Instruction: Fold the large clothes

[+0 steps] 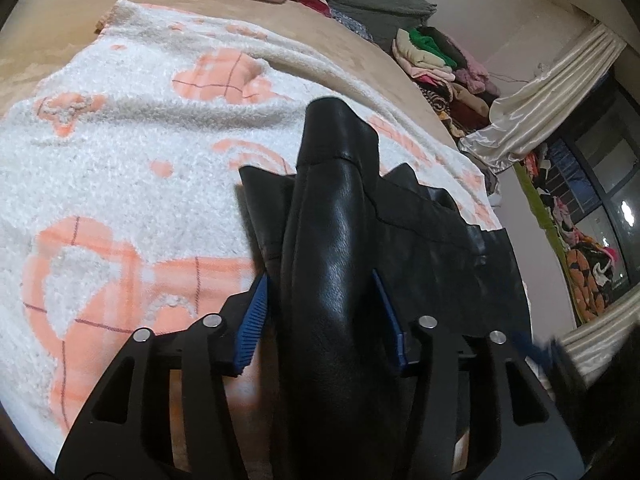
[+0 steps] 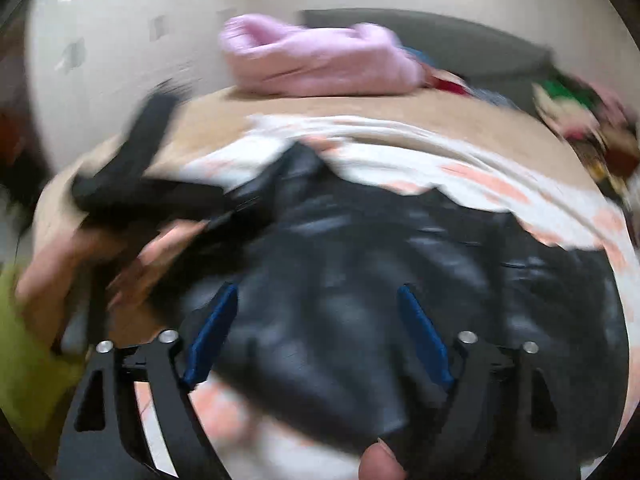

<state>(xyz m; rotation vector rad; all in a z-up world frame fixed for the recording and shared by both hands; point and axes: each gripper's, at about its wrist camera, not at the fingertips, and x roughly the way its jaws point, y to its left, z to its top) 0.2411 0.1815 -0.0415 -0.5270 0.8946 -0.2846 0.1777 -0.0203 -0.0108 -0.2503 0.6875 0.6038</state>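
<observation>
Only right wrist view shows hand (image 2: 68, 264) beside black jacket (image 2: 360, 264).

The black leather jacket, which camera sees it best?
The left wrist view: the black leather jacket is sharp there, its sleeve running up between the left gripper's blue pads. The right wrist view shows more of it spread on the blanket, but badly blurred.
</observation>
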